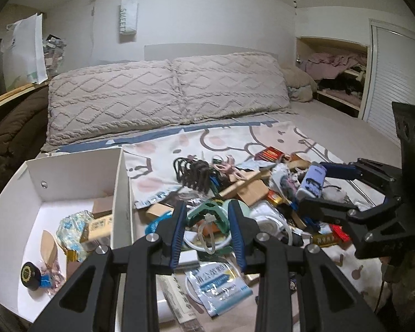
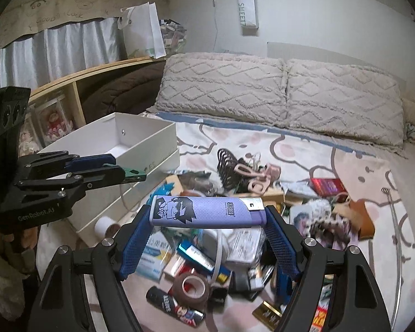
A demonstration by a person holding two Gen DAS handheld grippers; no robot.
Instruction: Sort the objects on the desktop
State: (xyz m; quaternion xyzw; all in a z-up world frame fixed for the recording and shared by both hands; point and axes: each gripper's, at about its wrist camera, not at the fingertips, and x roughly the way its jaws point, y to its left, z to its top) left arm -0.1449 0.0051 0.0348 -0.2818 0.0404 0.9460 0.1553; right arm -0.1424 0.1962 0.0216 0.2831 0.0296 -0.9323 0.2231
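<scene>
My left gripper (image 1: 207, 207) is shut on a green plastic clip (image 1: 207, 214), held above the pile just right of the white box (image 1: 69, 166). In the right wrist view the green clip (image 2: 134, 174) sticks out of the left gripper (image 2: 119, 167) in front of the box (image 2: 141, 132). My right gripper (image 2: 208, 210) is shut on a purple lighter (image 2: 215, 213), gripped end to end and lying crosswise, lifted over the clutter. The left wrist view shows the lighter (image 1: 312, 179) in the right gripper (image 1: 312, 184) at the right.
A heap of small items covers the patterned bedspread (image 1: 262, 135): a black hair claw (image 1: 192, 171), a brown tape roll (image 2: 192, 283), packets, boxes. The box holds a black round tin (image 1: 30, 275) and several packets. Two pillows (image 1: 166, 94) lie behind.
</scene>
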